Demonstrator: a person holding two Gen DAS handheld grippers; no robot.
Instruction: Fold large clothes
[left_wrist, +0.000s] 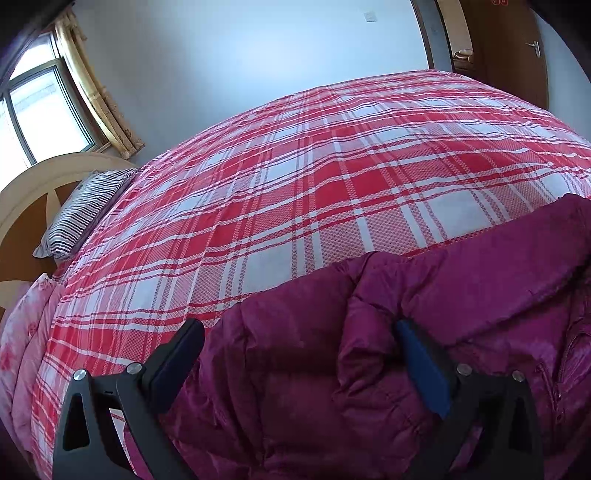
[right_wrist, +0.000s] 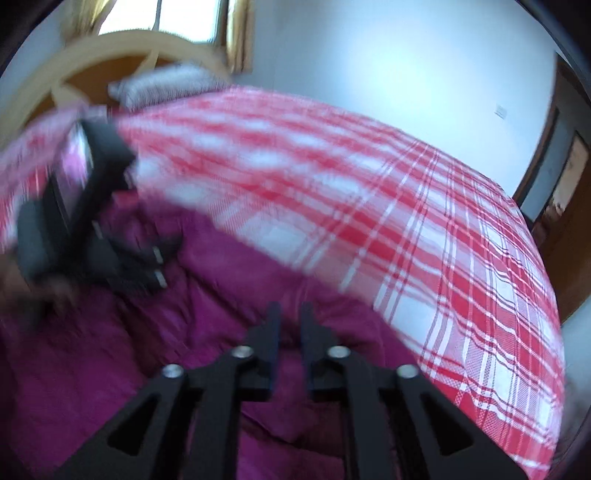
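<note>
A magenta puffer jacket (left_wrist: 369, 350) lies on the near edge of a bed with a red and white plaid cover (left_wrist: 314, 184). My left gripper (left_wrist: 295, 328) is open, its fingers spread wide over a puffy fold of the jacket. In the right wrist view the jacket (right_wrist: 110, 369) fills the lower left. My right gripper (right_wrist: 289, 314) has its fingers close together with a narrow gap, pinching a fold of jacket fabric. The left gripper (right_wrist: 162, 266) shows blurred at the left, over the jacket. The view is motion-blurred.
A striped pillow (left_wrist: 85, 210) and a pink quilt (left_wrist: 22, 332) lie by the wooden headboard (left_wrist: 26, 206) at the left. A window with curtains (left_wrist: 44, 103) is behind it. A brown door (left_wrist: 517, 48) stands at the far right. The plaid cover (right_wrist: 443, 240) stretches right.
</note>
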